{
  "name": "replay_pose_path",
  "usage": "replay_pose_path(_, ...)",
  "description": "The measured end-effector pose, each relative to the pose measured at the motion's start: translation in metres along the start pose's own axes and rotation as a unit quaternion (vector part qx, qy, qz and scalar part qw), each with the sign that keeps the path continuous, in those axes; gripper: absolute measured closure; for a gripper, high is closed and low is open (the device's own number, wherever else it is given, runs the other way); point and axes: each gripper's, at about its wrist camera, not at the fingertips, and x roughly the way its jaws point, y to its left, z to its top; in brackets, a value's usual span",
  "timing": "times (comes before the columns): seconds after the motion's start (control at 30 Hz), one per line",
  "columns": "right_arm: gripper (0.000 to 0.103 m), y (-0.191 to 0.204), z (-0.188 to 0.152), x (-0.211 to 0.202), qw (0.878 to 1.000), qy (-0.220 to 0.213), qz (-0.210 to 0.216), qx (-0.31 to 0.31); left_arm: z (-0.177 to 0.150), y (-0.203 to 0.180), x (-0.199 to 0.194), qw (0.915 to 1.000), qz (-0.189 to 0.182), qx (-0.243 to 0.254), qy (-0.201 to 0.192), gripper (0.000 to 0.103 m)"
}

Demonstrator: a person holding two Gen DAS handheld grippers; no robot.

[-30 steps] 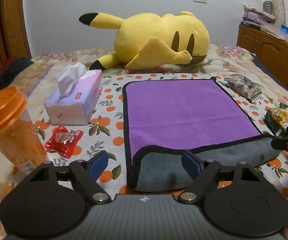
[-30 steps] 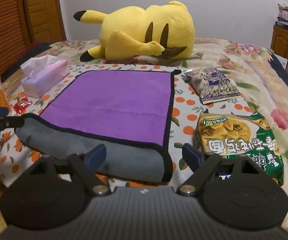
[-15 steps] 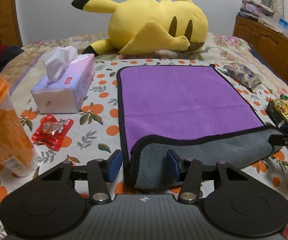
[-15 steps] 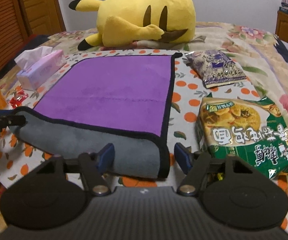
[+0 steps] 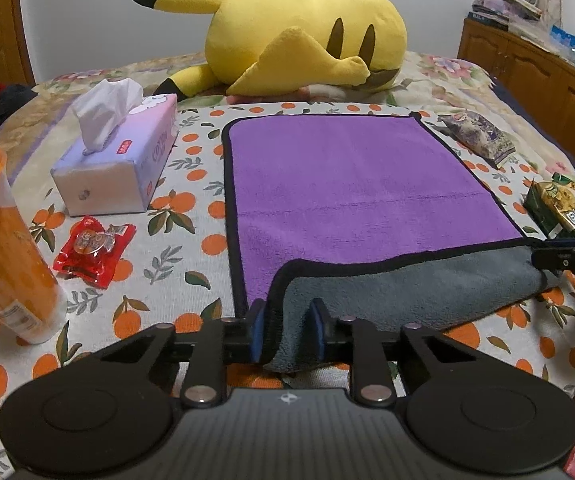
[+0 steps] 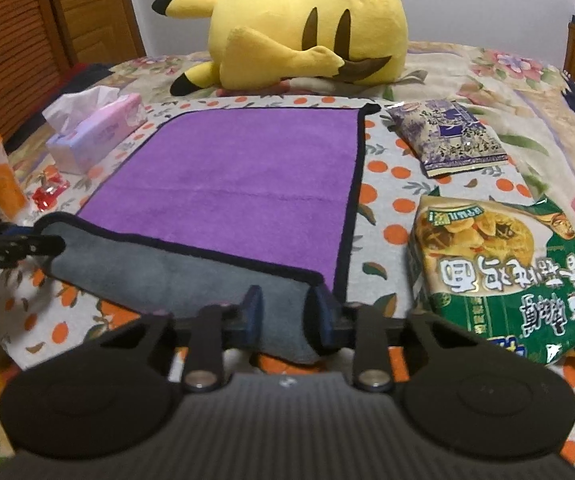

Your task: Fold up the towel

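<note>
Both hand-held grippers pinch the plush towel (image 5: 359,184) (grey underside).

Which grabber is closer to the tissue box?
Left. The left gripper pinches the towel corner on the tissue box side. The right gripper pinches the opposite near corner, beside the green snack bag.

White wall (image 5: 87,20), wooden cabinet (image 5: 535,80) (cluttered top), wooden door (image 6: 91,8), floral bed (image 6: 487,80).
</note>
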Motion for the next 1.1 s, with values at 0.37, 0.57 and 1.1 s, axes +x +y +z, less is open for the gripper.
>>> replay_pose_path(0.37,0.099,-0.001,0.000,0.000,1.000,-0.005,-0.006,-0.019,0.001,-0.006,-0.005,0.9998,-0.017,0.011,-0.008,0.096)
replay_pose_path(0.57,0.099,-0.005,0.003,-0.005,1.000,-0.025,-0.009,-0.011,0.005,-0.010,-0.015,0.9993,-0.022,0.014,-0.025,0.097)
replay_pose_path(1.1,0.100,-0.012,0.014,-0.017,0.997,-0.074,-0.008,-0.013,0.017,-0.010,-0.032,0.9974,-0.034,0.002,-0.064,0.097)
